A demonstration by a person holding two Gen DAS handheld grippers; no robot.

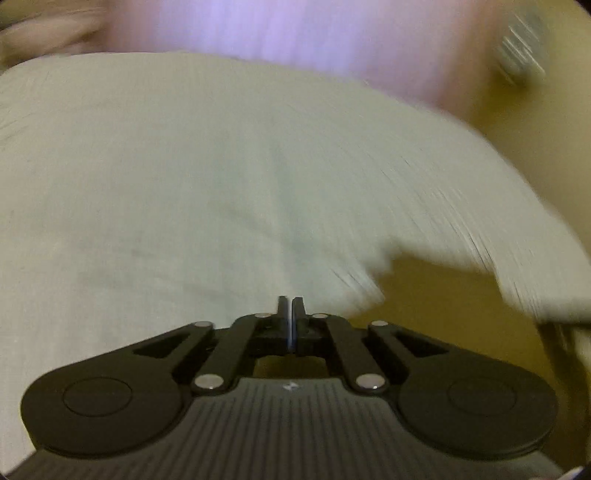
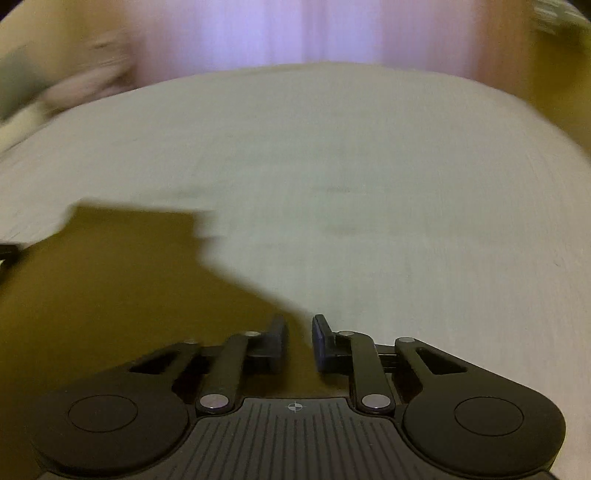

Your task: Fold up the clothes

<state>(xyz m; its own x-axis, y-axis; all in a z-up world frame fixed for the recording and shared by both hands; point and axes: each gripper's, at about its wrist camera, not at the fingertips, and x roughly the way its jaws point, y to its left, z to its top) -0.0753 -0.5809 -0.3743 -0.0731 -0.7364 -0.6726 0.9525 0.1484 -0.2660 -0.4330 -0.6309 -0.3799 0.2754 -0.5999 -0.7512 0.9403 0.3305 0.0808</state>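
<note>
Lying beyond hand-held gripper (image 2: 298, 334): cloth (image 2: 369, 177)

Cloth (image 1: 184, 166) spread over the table (image 1: 443, 306), curtain (image 1: 277, 33) behind.

Blurred garment (image 1: 221, 166) edges; perhaps curtain (image 1: 295, 29) behind
</note>
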